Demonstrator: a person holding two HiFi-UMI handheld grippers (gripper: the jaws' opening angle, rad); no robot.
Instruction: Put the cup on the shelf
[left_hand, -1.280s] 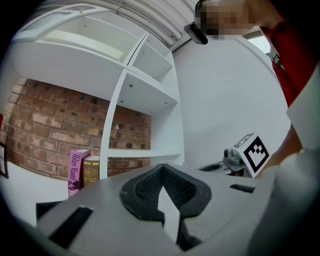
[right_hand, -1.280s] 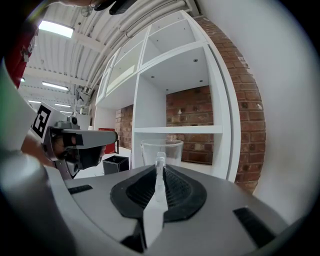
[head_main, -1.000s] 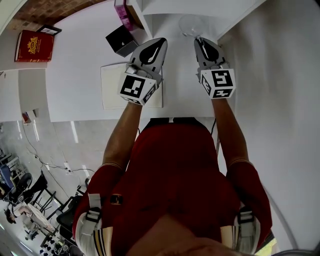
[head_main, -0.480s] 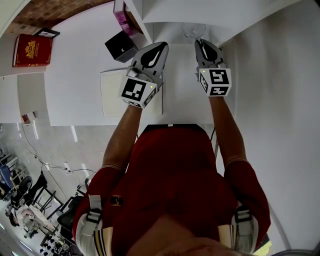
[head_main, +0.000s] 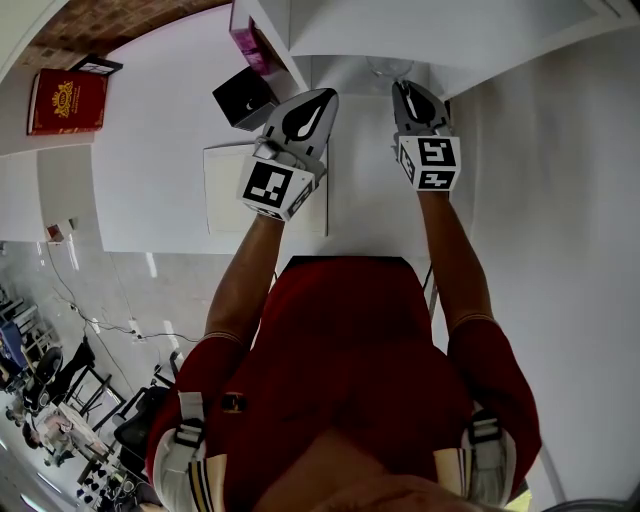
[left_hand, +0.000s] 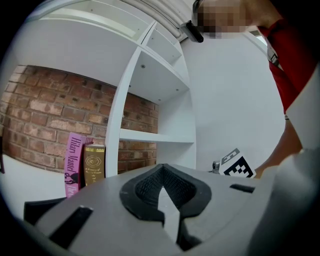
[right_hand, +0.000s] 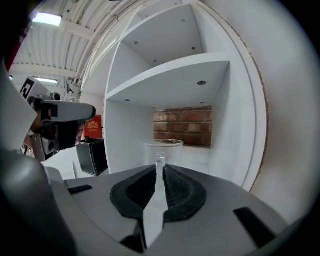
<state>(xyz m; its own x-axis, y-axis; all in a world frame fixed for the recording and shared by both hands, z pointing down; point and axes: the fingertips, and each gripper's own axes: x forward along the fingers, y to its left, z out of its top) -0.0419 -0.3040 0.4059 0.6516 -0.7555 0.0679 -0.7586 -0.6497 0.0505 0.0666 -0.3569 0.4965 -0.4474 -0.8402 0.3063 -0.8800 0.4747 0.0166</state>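
1. A white table (head_main: 150, 150) stands against a red brick wall (left_hand: 40, 105). A white shelf unit (right_hand: 220, 125) with open compartments rises at the table's far edge.
2. On the tabletop, a red book (head_main: 68, 100) lies far to the left. A black box (head_main: 245, 97) sits just beside the shelf unit's side panel, and a white pad (head_main: 225, 190) lies flat under the left arm.
3. A pink book (left_hand: 75, 162) and a brown book with a gold emblem (left_hand: 94, 162) stand upright side by side, to the left of the shelf unit's post.
4. A person in a red shirt (head_main: 350, 340) stands at the table. Beyond its near edge, the head view shows a pale floor with dark chairs and cables.
5. The cup (right_hand: 162, 150) is clear glass, straight-walled and upright, with a glass handle on the side nearest the camera.
6. The cup is inside the shelf unit's lowest open compartment, brick showing behind it. The shelf unit's overhang hides most of it in the head view. From these angles it is hard to say whether its base touches the compartment floor.
7. The right gripper (right_hand: 160, 162) reaches into that compartment, its jaws pinched on the cup's handle.
8. The left gripper (left_hand: 162, 182) hovers over the table beside the shelf unit, its jaws pressed together with nothing between them.
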